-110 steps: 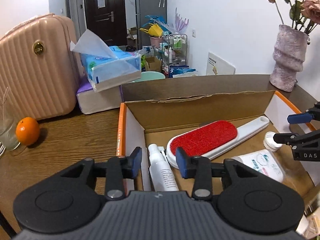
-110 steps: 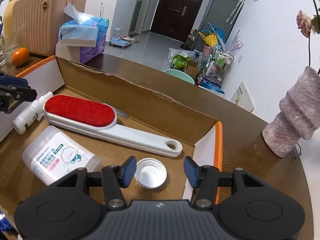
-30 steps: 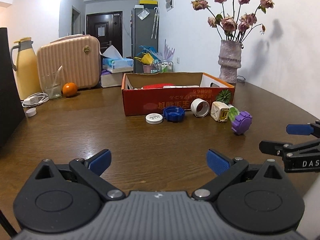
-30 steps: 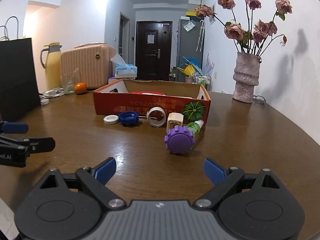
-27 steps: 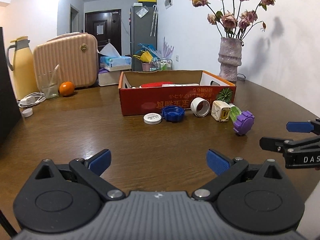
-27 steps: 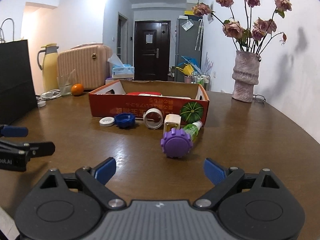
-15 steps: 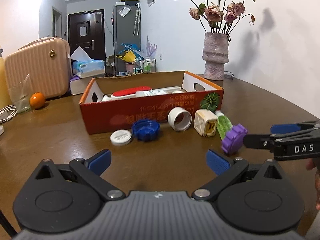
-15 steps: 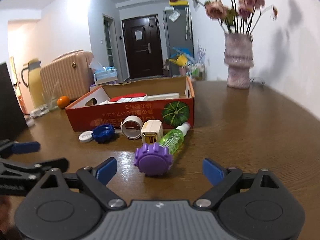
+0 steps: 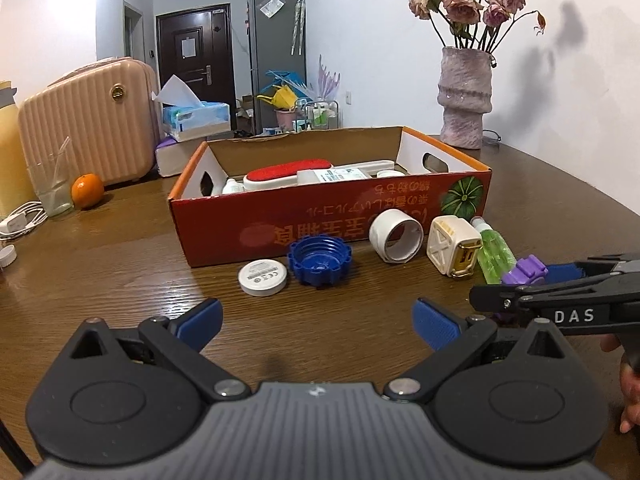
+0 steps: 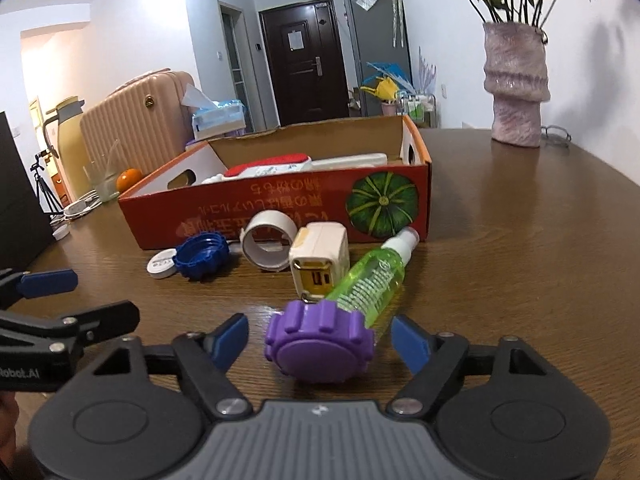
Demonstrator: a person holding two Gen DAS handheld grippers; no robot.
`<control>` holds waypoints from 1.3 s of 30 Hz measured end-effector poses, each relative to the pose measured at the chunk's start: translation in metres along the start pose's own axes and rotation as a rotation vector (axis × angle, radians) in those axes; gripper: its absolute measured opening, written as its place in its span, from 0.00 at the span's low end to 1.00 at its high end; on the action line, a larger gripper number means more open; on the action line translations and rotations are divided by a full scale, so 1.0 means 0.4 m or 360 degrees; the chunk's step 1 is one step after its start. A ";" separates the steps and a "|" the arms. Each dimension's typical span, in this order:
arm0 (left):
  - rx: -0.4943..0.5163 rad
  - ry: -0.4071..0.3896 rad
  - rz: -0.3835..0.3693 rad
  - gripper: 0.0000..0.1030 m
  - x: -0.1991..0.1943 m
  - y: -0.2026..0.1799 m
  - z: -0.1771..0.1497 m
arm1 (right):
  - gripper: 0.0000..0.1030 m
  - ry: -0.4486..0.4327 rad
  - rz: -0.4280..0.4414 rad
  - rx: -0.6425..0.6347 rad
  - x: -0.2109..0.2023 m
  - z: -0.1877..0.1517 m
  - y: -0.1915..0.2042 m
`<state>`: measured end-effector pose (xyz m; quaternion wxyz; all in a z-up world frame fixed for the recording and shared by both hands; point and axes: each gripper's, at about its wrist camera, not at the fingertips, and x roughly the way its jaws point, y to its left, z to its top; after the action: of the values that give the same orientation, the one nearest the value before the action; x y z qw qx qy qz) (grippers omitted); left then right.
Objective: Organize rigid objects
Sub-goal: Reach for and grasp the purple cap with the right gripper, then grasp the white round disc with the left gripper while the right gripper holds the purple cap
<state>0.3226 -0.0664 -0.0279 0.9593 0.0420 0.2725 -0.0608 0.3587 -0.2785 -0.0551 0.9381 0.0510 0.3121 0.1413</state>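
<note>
An orange cardboard box holds a red lint brush and bottles. In front of it on the wooden table lie a white disc, a blue cap, a white ring, a cream charger, a green spray bottle and a purple ridged cap. My right gripper has its jaws closing, with the purple cap between them and a gap showing on each side. My left gripper is open and empty, just short of the white disc and blue cap.
A pink vase with dried roses stands at the back right. At the back left are a pink suitcase, a tissue box, an orange, a glass and white cables.
Both grippers have moved forward toward the loose items in front of the box. The right jaws have narrowed around the purple cap. The left jaws stay wide.
</note>
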 end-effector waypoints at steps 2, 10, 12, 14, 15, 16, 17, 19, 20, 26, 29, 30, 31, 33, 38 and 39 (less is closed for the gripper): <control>0.0007 0.0002 -0.0006 1.00 0.003 -0.011 0.001 | 0.58 0.0019 0.0007 0.0024 0.004 -0.002 -0.010; 0.0011 -0.0004 -0.0006 1.00 0.008 -0.032 0.006 | 0.52 0.0029 0.0034 0.0026 -0.007 -0.008 -0.026; -0.0003 0.0004 0.0004 1.00 0.016 -0.028 0.006 | 0.52 0.0017 0.0022 0.0027 -0.017 -0.009 -0.032; -0.0007 0.0023 0.0007 1.00 0.032 -0.022 0.006 | 0.52 0.0003 0.0008 0.0041 -0.028 -0.009 -0.043; 0.0000 0.0040 0.0014 1.00 0.045 -0.019 0.007 | 0.52 -0.0005 0.0005 0.0050 -0.032 -0.008 -0.048; 0.0013 0.0057 0.0021 1.00 0.059 -0.016 0.010 | 0.52 -0.0009 0.0001 0.0056 -0.035 -0.008 -0.052; 0.0022 0.0062 0.0026 1.00 0.071 -0.013 0.013 | 0.52 -0.0011 -0.0002 0.0059 -0.038 -0.007 -0.055; 0.0031 0.0062 0.0061 0.98 0.094 -0.004 0.021 | 0.52 -0.0024 -0.0004 0.0056 -0.043 -0.006 -0.056; 0.0031 0.0051 0.0079 0.96 0.104 0.003 0.028 | 0.52 -0.0030 0.0000 0.0052 -0.046 -0.005 -0.055; -0.0031 0.0127 0.0135 0.75 0.175 0.071 0.054 | 0.52 -0.0048 0.0001 0.0018 -0.050 0.001 -0.045; -0.0125 0.0150 0.0043 0.73 0.194 0.112 0.053 | 0.52 -0.0053 0.0006 0.0018 -0.046 0.006 -0.043; -0.0138 0.0150 0.0024 0.72 0.197 0.118 0.054 | 0.52 -0.0052 0.0006 0.0017 -0.045 0.007 -0.043; -0.0136 0.0147 0.0011 0.69 0.199 0.122 0.053 | 0.52 -0.0049 0.0007 0.0015 -0.042 0.007 -0.041; -0.0135 0.0140 -0.0017 0.61 0.198 0.127 0.051 | 0.52 -0.0040 0.0007 0.0019 -0.036 0.005 -0.038; -0.0171 0.0165 -0.0051 0.49 0.204 0.153 0.044 | 0.52 -0.0034 0.0013 0.0016 -0.035 -0.001 -0.029; -0.0162 0.0167 -0.0062 0.49 0.205 0.156 0.045 | 0.52 -0.0034 0.0010 0.0014 -0.037 -0.002 -0.028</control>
<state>0.4098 -0.0145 -0.0530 0.9433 -0.0089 0.3259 -0.0631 0.3496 -0.2936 -0.0494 0.9408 0.0575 0.3024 0.1423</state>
